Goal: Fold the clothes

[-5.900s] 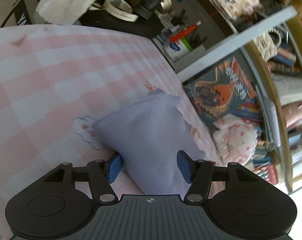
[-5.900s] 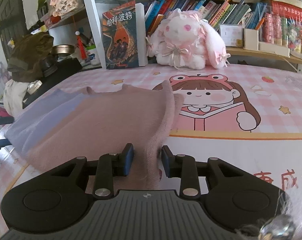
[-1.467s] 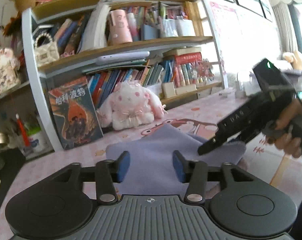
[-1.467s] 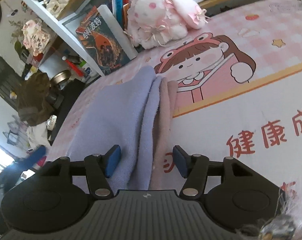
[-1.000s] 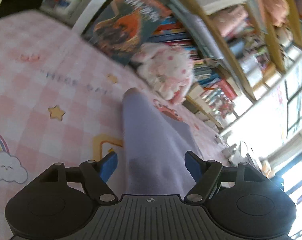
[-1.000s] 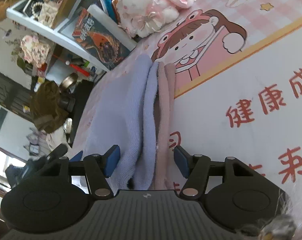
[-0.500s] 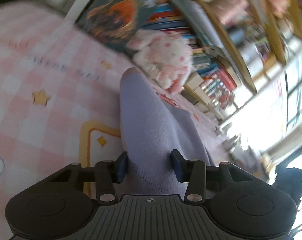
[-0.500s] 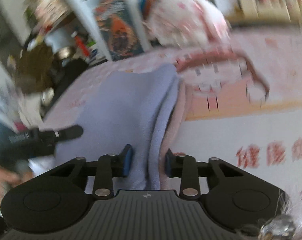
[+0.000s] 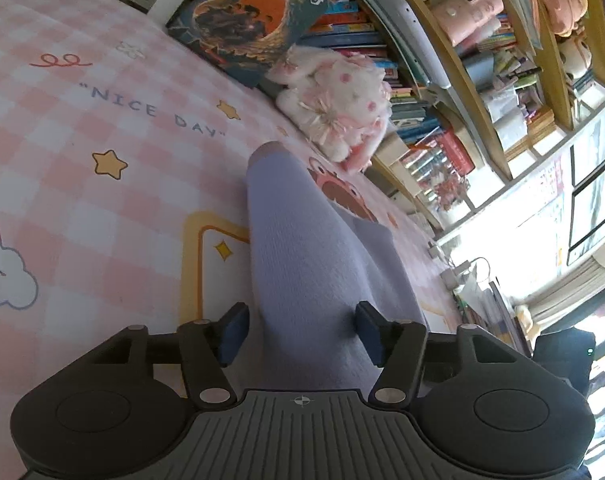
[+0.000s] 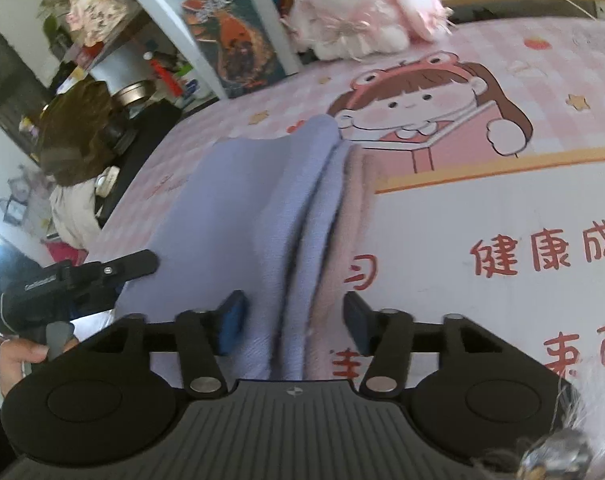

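**Folded cloth on the pink cartoon bedspread, both claws spread**

Setting: a pink-and-white checked bedspread (image 9: 102,128) printed with stars, a cloud, the words "NICE DAY" and a cartoon girl in a frog hat (image 10: 418,100). All places below are given relative to that cartoon girl.

Item 1. Folded cloth (image 10: 254,208), lavender outside with a dusty-pink layer showing along one edge. It lies flat on the bedspread just beside the girl, its far tip close to her frog hat; the pink edge faces her, the lavender spreads away from her.

Item 2. Right gripper (image 10: 292,322). Fingers stand apart, on either side of the near end of the cloth's layered edge; the blue pads are clear of the fabric, nothing pinched.

Item 3. Left gripper (image 9: 300,334). Fingers also spread wide, one on each side of a raised lavender ridge of the cloth (image 9: 302,248); a gap shows at each pad. From the right wrist view this tool (image 10: 82,276) sits at the cloth's edge farthest from the girl, held in a hand (image 10: 18,356).

Item 4. White-and-pink plush rabbit (image 10: 362,12), beyond the girl, against the shelving.

Item 5. Illustrated book (image 10: 234,36) with Chinese title, standing upright beside the rabbit.

Item 6. Bookshelves (image 9: 482,92), crowded with books and soft toys, behind rabbit and book.
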`<state>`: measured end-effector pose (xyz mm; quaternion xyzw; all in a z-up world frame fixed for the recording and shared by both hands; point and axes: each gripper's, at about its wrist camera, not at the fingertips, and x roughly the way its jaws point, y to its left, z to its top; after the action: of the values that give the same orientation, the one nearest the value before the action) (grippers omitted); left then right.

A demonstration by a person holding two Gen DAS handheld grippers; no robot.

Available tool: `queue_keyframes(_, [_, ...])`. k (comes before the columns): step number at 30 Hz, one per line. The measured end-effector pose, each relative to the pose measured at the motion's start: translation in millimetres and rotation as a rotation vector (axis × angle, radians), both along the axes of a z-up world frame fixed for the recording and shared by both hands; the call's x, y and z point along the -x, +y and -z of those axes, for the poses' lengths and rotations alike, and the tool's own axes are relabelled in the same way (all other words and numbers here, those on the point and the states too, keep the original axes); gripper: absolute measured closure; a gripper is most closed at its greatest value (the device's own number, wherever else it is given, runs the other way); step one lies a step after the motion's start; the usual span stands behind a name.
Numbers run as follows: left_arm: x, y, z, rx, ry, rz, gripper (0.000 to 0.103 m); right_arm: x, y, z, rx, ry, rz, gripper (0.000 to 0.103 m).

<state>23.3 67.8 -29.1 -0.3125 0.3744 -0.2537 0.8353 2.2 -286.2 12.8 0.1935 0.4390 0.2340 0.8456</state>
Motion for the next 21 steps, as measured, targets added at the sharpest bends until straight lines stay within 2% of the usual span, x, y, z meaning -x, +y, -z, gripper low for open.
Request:
queue_keyframes(5, [-4, 1, 10, 0.073, 0.024, -0.001, 0.042, -8, -4, 8, -0.081, 0.034, 0.023, 0.051])
queue_keyframes(10, [2, -7, 7, 0.046, -0.023, 0.002, 0.045, -9, 0, 9, -0.102, 0.014, 0.01, 0.068])
queue_keyframes(11, [4, -9, 6, 0.035, -0.04, 0.003, 0.05, -7, 1, 8, -0.091, -0.003, 0.004, 0.07])
queue_keyframes(14, [11, -13, 0, 0.002, -0.094, 0.012, 0.056, 2, 11, -1, -0.009, -0.074, -0.025, 0.074])
queue_keyframes(18, [20, -14, -9, -0.022, -0.141, 0.03, 0.057, 15, 27, -14, 0.119, -0.164, -0.075, 0.076])
queue_keyframes(21, [25, -12, -14, -0.027, -0.156, 0.035, 0.057, 23, 33, -19, 0.159, -0.205, -0.098, 0.076])
